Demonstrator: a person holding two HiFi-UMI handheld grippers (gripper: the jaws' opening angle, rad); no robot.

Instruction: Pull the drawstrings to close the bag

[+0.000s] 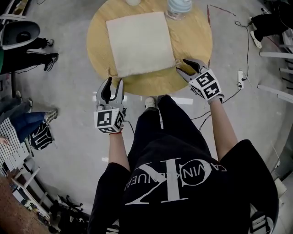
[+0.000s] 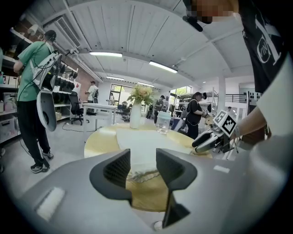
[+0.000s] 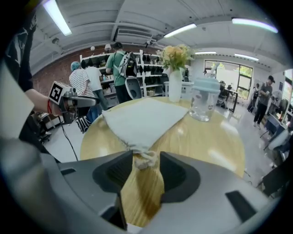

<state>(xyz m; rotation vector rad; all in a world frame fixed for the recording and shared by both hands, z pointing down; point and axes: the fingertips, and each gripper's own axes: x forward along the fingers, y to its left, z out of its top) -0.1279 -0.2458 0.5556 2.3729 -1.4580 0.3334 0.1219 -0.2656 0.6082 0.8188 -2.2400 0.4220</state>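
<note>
The cream bag (image 1: 139, 43) lies flat at the middle of the round wooden table (image 1: 194, 50), with its drawstring edge toward 6 o'clock. At the table's 7 o'clock rim the left gripper (image 1: 115, 82) has its jaws apart with nothing between them. The bag's left cord end (image 2: 143, 174) lies crumpled just beyond their tips. At 4 o'clock the right gripper (image 1: 184, 66) is spread too, and the drawstring knot (image 3: 145, 160) sits in the gap (whether it touches a pad is hard to tell). A lidded glass jar (image 1: 178, 8) at 1 o'clock and a white vase (image 1: 132, 2) at 12 are cut off by the head view's top edge.
</note>
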